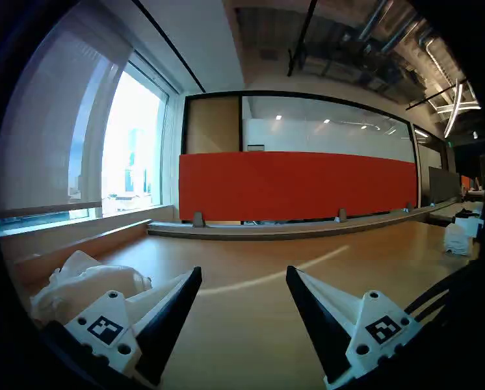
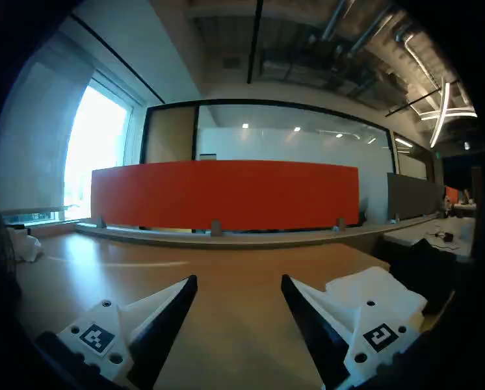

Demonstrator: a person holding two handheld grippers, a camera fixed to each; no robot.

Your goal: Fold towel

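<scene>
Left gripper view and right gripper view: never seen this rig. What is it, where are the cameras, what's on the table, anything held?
No robot arm: a person holds a two-finger tool in each hand, each with a fisheye camera looking forward along its fingers. The left gripper view shows the left hand-held gripper, open, nothing between its fingers; the right gripper view shows the right hand-held gripper, the same. Both are low over a light brown wooden table backed by a long red divider panel. A crumpled white cloth, likely the towel, lies at the left picture's left edge; a flatter white cloth-like piece lies at the right picture's right. Nothing is held.
</scene>
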